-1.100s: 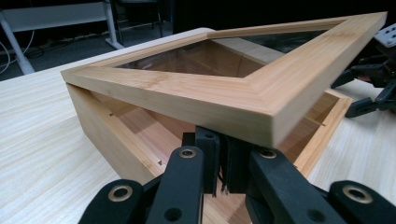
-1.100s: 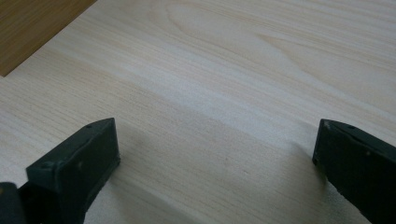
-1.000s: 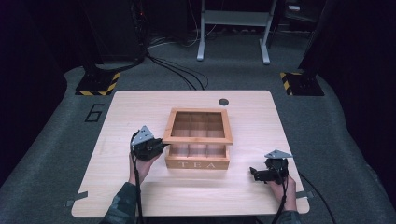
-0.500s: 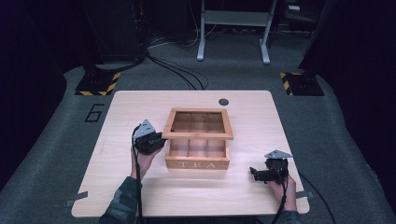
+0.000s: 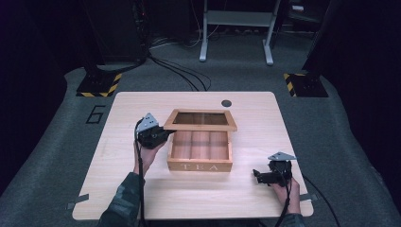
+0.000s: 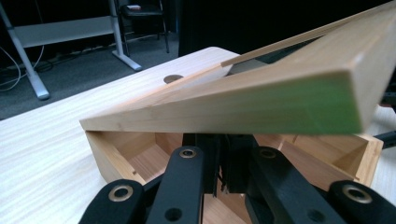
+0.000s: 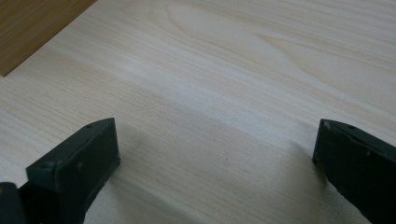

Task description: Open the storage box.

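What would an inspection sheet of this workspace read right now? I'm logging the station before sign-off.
Surface: light wooden table, round hole near far edge.
Job's things: wooden tea box, hinged lid partly raised; compartments look empty.
Clutter: nothing seen.
Grippers: left gripper at the lid's left edge, jaws close together under it; right gripper open above bare table.
Cables: one trails from each gripper; more on the floor.
Surroundings: grey carpet, hazard-striped bases, a white stand.
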